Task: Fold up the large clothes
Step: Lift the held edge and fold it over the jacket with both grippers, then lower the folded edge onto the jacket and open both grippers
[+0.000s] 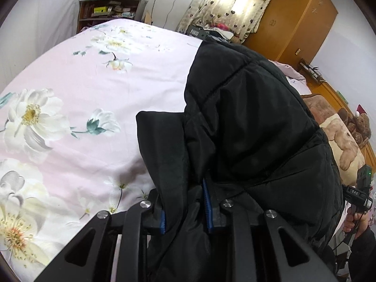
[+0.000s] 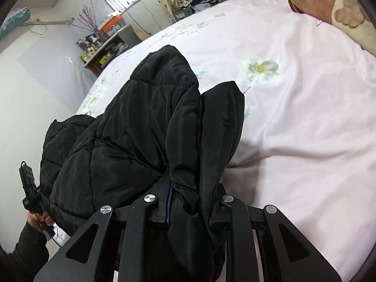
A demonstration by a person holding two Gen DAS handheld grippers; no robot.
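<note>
Both grippers tight on black jacket.

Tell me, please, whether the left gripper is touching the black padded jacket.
Touching. The left wrist view shows the left gripper with black padded jacket fabric bunched between its blue-edged fingers, the jaws closed on it.

We see the jacket bunched over the bed, one fold of it pinched between the fingers of the left gripper, another between those of the right gripper. Behind the bed stands a shelf, to its right a curtain, then a wardrobe. A pillow lies on the bed to the jacket's right
</note>
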